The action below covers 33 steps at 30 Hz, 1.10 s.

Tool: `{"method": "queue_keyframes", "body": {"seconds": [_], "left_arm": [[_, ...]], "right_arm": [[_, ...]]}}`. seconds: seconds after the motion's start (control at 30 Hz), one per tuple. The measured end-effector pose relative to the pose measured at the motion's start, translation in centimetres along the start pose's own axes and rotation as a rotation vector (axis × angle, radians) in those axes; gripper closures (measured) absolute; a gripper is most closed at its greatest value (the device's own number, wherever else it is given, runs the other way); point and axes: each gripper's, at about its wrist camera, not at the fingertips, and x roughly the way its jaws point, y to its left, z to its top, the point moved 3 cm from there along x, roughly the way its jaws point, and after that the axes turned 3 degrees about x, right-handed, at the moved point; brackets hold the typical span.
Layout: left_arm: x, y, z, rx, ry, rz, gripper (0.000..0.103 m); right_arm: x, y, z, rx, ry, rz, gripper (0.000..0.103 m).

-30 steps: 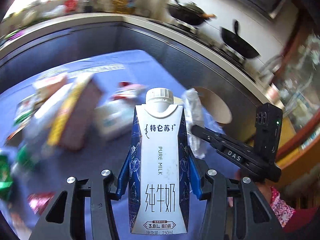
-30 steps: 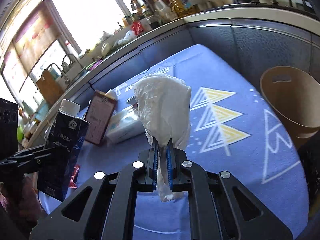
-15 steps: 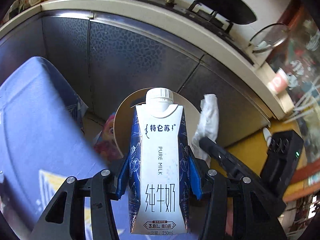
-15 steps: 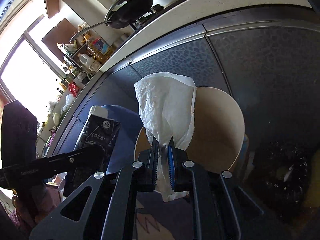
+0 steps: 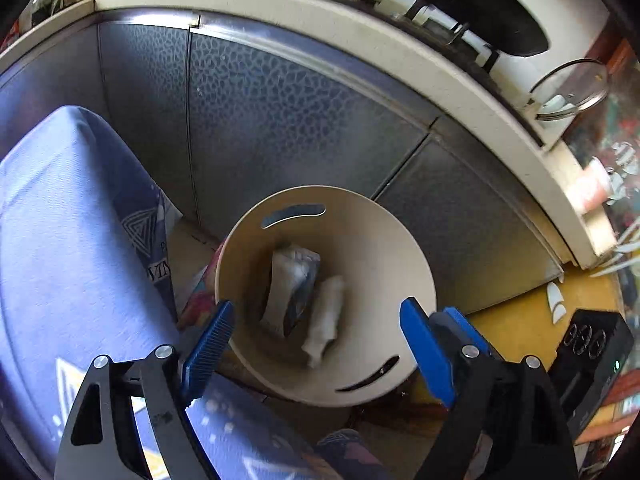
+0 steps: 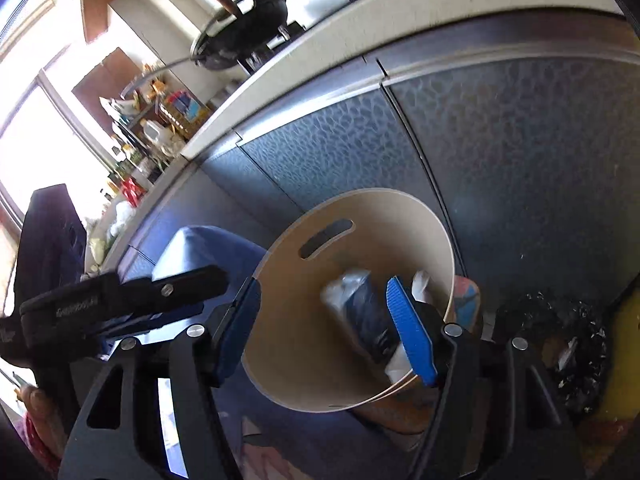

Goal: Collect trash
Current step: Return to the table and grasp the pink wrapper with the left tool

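Note:
A round beige bin [image 5: 384,240] with slot handles stands on the floor beside the table. The milk carton [image 5: 294,288] and the white crumpled paper [image 5: 326,316] are inside it, blurred. My left gripper [image 5: 316,344] is open and empty above the bin's near rim. In the right wrist view the bin [image 6: 288,344] sits between the jaws of my right gripper [image 6: 324,328], which is open and empty. The carton [image 6: 360,308] and the paper [image 6: 420,280] show inside. The left gripper [image 6: 120,296] is at the left there.
A table with a blue patterned cloth [image 5: 60,260] is at the left. Dark cabinet doors [image 5: 280,120] under a pale counter stand behind the bin. Pans [image 6: 248,32] sit on the stove above. A black bag [image 6: 560,340] lies right of the bin.
Both grippers have opened over the bin. The milk carton has left the left gripper and the white paper has left the right one; both are now inside the bin.

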Motion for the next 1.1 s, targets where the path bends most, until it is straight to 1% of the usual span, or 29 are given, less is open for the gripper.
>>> {"method": "queue_keyframes", "body": {"seconds": [0.03,0.1,0.17,0.2,0.3,0.33,0.4,0.43,0.47,0.5,0.53,0.6,0.67,0.7,0.73,0.77,0.8,0.83,0.87,0.9,0.97,1.03,1.1], "left_arm": [[-1.3,0.1,-0.7,0.005,-0.019,-0.012,0.019],[-4.0,0.5,-2.7,0.000,-0.047,-0.043,0.019],[-6.7,1.2,-5.5,-0.003,-0.066,-0.081,0.019],[-8.0,1.5,-6.9,0.003,-0.075,-0.095,0.019],[-12.2,3.4,-12.4,0.019,-0.097,-0.127,0.020],[-14.1,4.6,-14.9,0.022,-0.103,-0.114,0.021],[-16.4,6.3,-17.9,0.016,-0.112,-0.083,0.022],[-17.9,7.7,-20.0,0.003,-0.117,-0.050,0.022],[-19.4,9.1,-22.2,-0.014,-0.122,-0.011,0.022],[-20.4,10.1,-23.8,-0.028,-0.125,0.018,0.022],[-22.0,11.6,-25.9,-0.055,-0.131,0.063,0.022],[-24.8,14.6,-29.4,-0.133,-0.147,0.147,0.022],[-27.3,17.7,-32.6,-0.264,-0.163,0.202,0.022],[-28.7,19.5,-34.3,-0.347,-0.181,0.235,0.022],[-29.5,20.6,-35.2,-0.393,-0.198,0.255,0.022],[-30.5,22.0,-36.4,-0.449,-0.223,0.276,0.022],[-31.0,23.1,-37.1,-0.487,-0.236,0.286,0.022],[-31.3,24.5,-38.1,-0.550,-0.250,0.283,0.022],[-31.3,25.5,-38.5,-0.588,-0.257,0.263,0.022],[-31.3,26.4,-38.8,-0.616,-0.262,0.241,0.022],[-30.4,27.9,-39.0,-0.666,-0.269,0.200,0.022],[-29.6,28.4,-38.6,-0.677,-0.272,0.166,0.022],[-28.6,27.9,-38.0,-0.658,-0.271,0.155,0.022]], "right_arm": [[-0.5,0.6,-0.3,-0.004,-0.003,0.018,0.041],[-1.2,2.0,-0.8,-0.019,-0.006,0.047,0.046],[-1.5,4.1,-1.7,-0.042,0.006,0.088,0.050],[-1.5,5.1,-2.2,-0.054,0.021,0.115,0.055],[-0.7,9.0,-4.5,-0.101,0.098,0.199,0.059],[-0.2,10.5,-5.6,-0.119,0.132,0.226,0.059],[0.7,13.4,-7.9,-0.152,0.201,0.275,0.060],[1.0,14.8,-9.1,-0.167,0.235,0.302,0.060],[1.6,17.0,-11.0,-0.198,0.285,0.341,0.060],[1.8,18.7,-12.4,-0.226,0.317,0.367,0.060],[2.2,20.8,-14.1,-0.265,0.355,0.399,0.060],[2.7,24.4,-16.7,-0.339,0.404,0.434,0.060],[3.2,27.6,-18.6,-0.371,0.443,0.457,0.059],[3.3,28.9,-19.3,-0.367,0.458,0.466,0.056],[3.4,30.3,-19.9,-0.361,0.470,0.478,0.052],[3.5,31.8,-20.4,-0.362,0.470,0.483,0.040],[3.7,33.2,-20.7,-0.372,0.464,0.478,0.031],[3.9,34.5,-20.9,-0.386,0.455,0.466,0.029],[4.2,36.2,-21.2,-0.408,0.436,0.447,0.028],[4.6,37.4,-21.4,-0.426,0.417,0.424,0.026],[6.5,39.9,-21.4,-0.464,0.375,0.351,0.024],[8.3,42.0,-21.6,-0.516,0.336,0.276,0.024],[9.8,42.8,-22.1,-0.559,0.329,0.213,0.023]]}}
